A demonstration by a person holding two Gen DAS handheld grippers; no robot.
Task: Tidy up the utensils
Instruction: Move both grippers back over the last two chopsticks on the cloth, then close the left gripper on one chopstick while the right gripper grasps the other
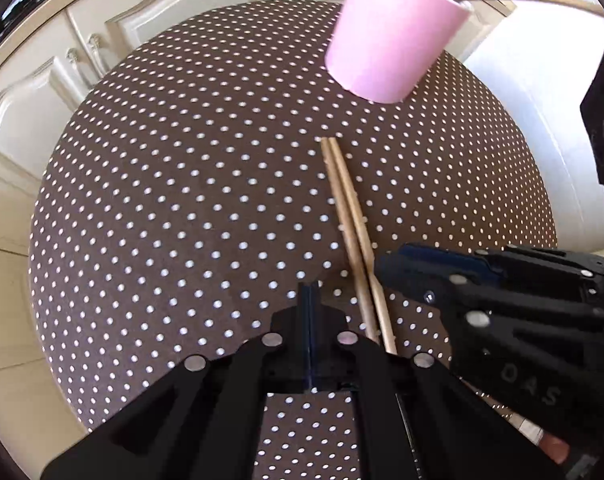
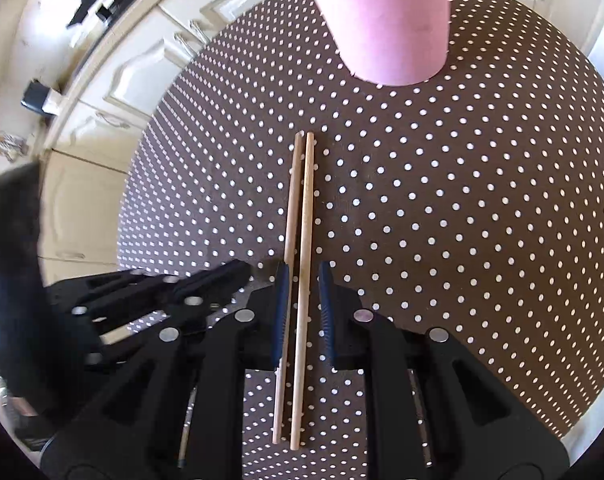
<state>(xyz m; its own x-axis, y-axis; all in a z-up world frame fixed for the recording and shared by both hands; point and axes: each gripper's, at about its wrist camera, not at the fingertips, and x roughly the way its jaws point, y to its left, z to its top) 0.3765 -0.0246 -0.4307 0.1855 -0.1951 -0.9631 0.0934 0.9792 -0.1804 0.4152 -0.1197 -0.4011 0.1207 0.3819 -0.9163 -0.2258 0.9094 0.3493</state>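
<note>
Black plastic fingers of the right gripper (image 2: 304, 308) are straddling two pale wooden chopsticks (image 2: 299, 216) at lower centre, its blue pads narrowly apart and not visibly pressing them. The left gripper (image 1: 310, 300), fully shut on nothing, is hovering just left of them. The sticks are lying side by side on the brown polka-dot tablecloth (image 2: 462, 200), below the pink cup (image 2: 386, 20) at top. Light, stiff, smooth and apt to roll, they are probably asking for a firm mid-length pinch.

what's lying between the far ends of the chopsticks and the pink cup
Nothing: bare dotted tablecloth separates the chopsticks from the pink cup, clearest in the right wrist view.
</note>
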